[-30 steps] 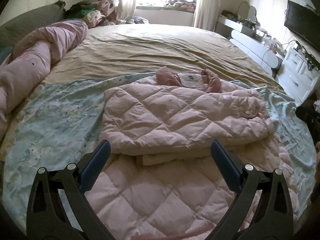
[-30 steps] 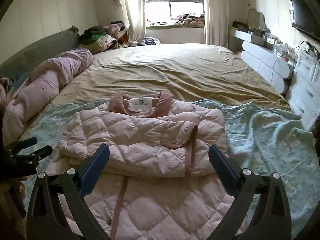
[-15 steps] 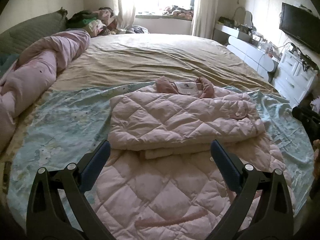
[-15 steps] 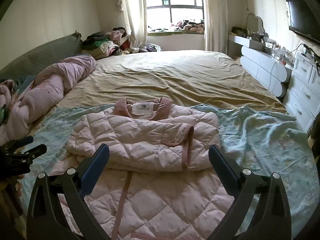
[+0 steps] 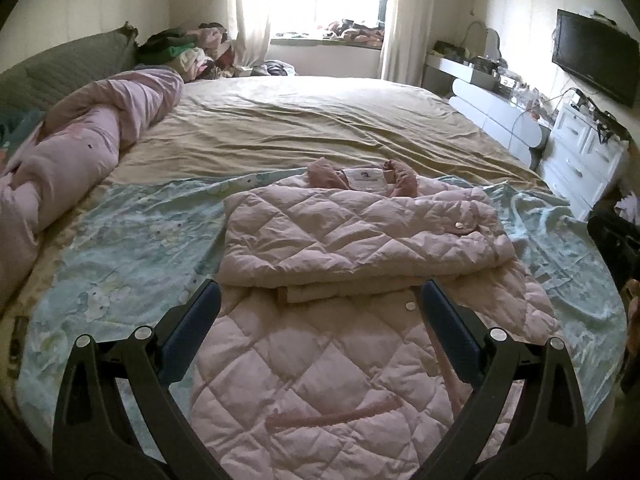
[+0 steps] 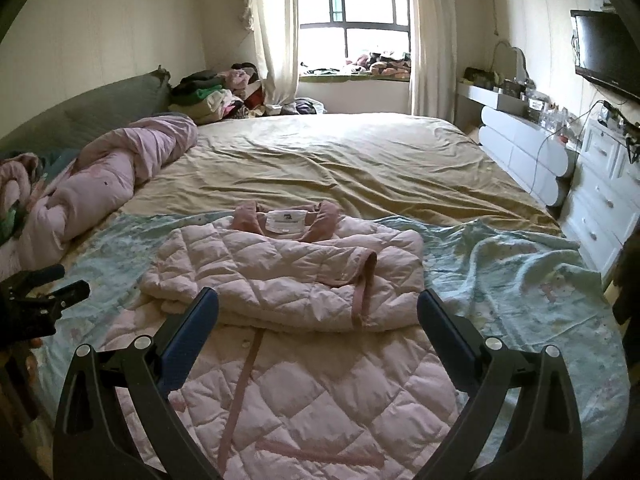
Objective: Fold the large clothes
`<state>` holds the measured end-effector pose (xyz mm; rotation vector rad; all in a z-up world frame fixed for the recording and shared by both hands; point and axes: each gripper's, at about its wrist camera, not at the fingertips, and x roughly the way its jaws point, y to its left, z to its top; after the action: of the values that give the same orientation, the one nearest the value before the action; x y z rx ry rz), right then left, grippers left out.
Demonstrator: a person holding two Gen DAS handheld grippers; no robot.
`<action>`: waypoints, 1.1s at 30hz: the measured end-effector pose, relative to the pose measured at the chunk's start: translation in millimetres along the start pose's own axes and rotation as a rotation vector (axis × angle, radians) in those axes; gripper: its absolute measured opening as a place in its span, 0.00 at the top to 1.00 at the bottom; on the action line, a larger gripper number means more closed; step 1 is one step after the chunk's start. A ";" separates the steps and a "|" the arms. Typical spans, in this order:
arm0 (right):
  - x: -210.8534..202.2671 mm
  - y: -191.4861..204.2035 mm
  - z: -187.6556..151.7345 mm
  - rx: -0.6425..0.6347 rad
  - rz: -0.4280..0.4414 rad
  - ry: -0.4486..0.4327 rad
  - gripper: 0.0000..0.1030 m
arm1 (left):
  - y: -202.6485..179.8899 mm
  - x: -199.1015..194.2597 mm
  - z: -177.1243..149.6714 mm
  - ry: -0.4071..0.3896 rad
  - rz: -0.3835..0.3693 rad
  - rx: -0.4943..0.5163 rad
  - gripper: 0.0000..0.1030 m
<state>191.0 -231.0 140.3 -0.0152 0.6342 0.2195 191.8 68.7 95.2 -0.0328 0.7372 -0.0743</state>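
Both tools (image 5: 318,312) (image 6: 318,312) wide apart, level above pink quilted coat (image 5: 352,236)

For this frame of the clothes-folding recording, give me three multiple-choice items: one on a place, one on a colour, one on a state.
1. Where does the quilted coat lie?
A. on the floor
B. on the pale blue sheet on the bed
C. on the white dresser

2. What colour is the coat's collar?
A. dusty pink
B. green
C. black

3. How are the sleeves?
A. spread out sideways
B. hanging off the bed
C. folded across the chest

Answers:
1 B, the sheet shows on both sides of the coat.
2 A, the collar is darker pink than the quilting.
3 C, a sleeve cuff lies over the body.
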 end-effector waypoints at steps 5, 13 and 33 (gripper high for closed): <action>-10.7 -2.2 -6.2 -0.001 0.001 -0.005 0.04 | 0.1 -9.9 -8.0 -0.006 0.003 -0.007 0.09; -16.6 -3.6 -12.6 0.007 0.009 -0.007 0.04 | 4.2 -21.3 -23.5 -0.005 0.018 -0.011 0.09; -33.8 -20.8 -48.8 0.032 -0.034 0.021 0.04 | 9.1 -41.9 -60.0 -0.014 0.033 -0.008 0.09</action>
<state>140.3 -261.9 119.7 0.0025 0.6577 0.1760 121.0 80.8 78.3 -0.0285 0.7240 -0.0402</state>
